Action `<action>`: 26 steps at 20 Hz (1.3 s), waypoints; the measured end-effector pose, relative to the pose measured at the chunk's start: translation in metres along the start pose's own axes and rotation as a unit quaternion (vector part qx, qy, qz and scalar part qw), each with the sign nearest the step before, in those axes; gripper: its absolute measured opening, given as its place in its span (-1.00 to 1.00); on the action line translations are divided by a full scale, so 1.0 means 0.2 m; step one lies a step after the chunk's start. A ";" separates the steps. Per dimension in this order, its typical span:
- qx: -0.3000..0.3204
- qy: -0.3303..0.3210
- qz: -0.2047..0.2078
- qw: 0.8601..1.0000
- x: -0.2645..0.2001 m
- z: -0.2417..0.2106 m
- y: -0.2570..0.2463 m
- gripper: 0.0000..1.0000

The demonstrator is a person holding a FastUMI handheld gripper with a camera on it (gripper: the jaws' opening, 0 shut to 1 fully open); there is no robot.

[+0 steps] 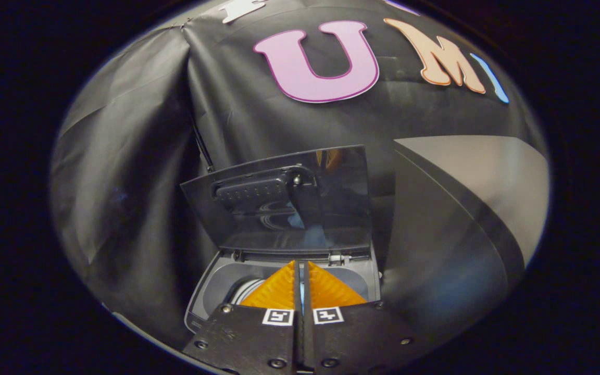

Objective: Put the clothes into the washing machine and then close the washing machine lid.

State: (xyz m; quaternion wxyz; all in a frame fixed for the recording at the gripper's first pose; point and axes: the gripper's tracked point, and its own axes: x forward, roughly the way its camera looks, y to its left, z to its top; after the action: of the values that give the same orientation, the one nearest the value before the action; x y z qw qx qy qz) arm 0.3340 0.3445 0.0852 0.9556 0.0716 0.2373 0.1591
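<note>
Gripper view: gripper (pixel 301 291) fingers pressed nearly together, only a thin slit between them with a sliver of pale blue showing in it; can't tell if that is cloth pinched there. Finger pads (pixel 274 294) are ribbed, wedge-shaped. Directly beneath and just ahead of the fingers: small grey plastic top-loading washing machine (pixel 203 307), rounded-square opening, ribbed metallic drum rim (pixel 245 292) visible just left of the fingers. Beyond the fingers the dark translucent glossy washing machine lid (pixel 279 203) stands open, tilted back on its hinge, with a black moulded handle bar (pixel 258 187) across its upper part; faint blue reflection low in the panel. To the right of the fingers, near the machine, a large smooth grey curved panel (pixel 477 208) with a dark band. Behind everything, wrinkled black cloth wall (pixel 133 156).
</note>
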 end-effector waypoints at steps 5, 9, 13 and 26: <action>-0.005 -0.005 0.001 1.000 0.00 0.01 0.00 -1.00; -0.002 -0.009 0.005 1.000 0.00 0.01 0.01 -1.00; 0.004 -0.011 0.013 1.000 0.00 0.01 0.03 -0.99; -0.037 -0.065 -0.005 0.997 0.12 0.30 0.10 0.95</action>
State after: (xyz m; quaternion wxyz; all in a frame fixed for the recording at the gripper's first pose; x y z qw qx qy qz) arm 0.3774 0.3675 0.1306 0.9717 0.0450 0.1694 0.1584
